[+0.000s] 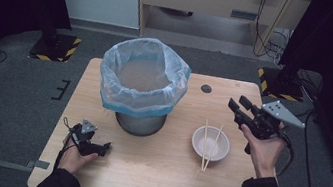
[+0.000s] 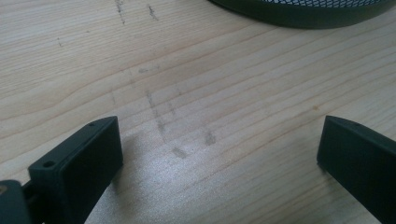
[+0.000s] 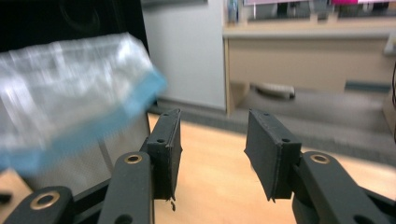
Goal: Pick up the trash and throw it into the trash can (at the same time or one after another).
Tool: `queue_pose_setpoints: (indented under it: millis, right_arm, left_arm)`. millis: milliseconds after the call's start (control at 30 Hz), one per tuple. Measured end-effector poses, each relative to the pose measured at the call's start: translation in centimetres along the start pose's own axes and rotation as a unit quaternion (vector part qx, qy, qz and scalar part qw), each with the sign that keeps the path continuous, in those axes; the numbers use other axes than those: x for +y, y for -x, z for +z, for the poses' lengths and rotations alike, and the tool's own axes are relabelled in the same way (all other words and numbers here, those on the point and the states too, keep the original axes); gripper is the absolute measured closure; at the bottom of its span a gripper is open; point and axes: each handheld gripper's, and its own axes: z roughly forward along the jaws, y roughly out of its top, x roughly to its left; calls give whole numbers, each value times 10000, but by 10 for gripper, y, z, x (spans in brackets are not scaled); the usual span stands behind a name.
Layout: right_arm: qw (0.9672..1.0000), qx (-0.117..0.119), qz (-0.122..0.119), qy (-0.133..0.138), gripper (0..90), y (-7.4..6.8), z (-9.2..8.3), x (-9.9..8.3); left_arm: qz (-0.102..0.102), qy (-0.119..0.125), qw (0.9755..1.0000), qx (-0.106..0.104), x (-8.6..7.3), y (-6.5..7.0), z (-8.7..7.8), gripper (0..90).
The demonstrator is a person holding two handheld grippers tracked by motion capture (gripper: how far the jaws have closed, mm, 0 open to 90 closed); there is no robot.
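Note:
A mesh waste bin [image 1: 139, 122] lined with a clear blue bag [image 1: 144, 77] stands at the back middle of the wooden table [image 1: 155, 183]. To its right sits a white bowl [image 1: 210, 143] with a pair of chopsticks [image 1: 205, 150] laid across it. My left gripper [image 1: 105, 147] rests low on the table at the front left, open, with bare wood between its jaws [image 2: 219, 140]; the bin's base [image 2: 303, 11] lies ahead of it. My right gripper [image 1: 238, 103] is held above the table's right side, beyond the bowl, open and empty [image 3: 212, 135], pointing past the bag [image 3: 70, 93].
A small dark round cap [image 1: 206, 88] sits in the tabletop behind the bowl. Grey carpet surrounds the table, with black stands and cables at the back corners and a wooden cabinet [image 3: 308, 51] beyond.

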Motion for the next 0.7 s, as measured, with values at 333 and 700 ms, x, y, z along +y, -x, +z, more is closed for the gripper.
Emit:
queue_pose_setpoints:
  millis: [333, 700]
  right_arm:
    - [9973, -130, 92, -721, 547, 13, 3, -68]
    - [9898, -359, 171, -1370, 545, 12, 15, -112]
  left_arm:
    - [0, 0, 10000, -1, 0, 0, 0, 0]
    - [0, -1, 10000, -1, 0, 0, 0, 0]
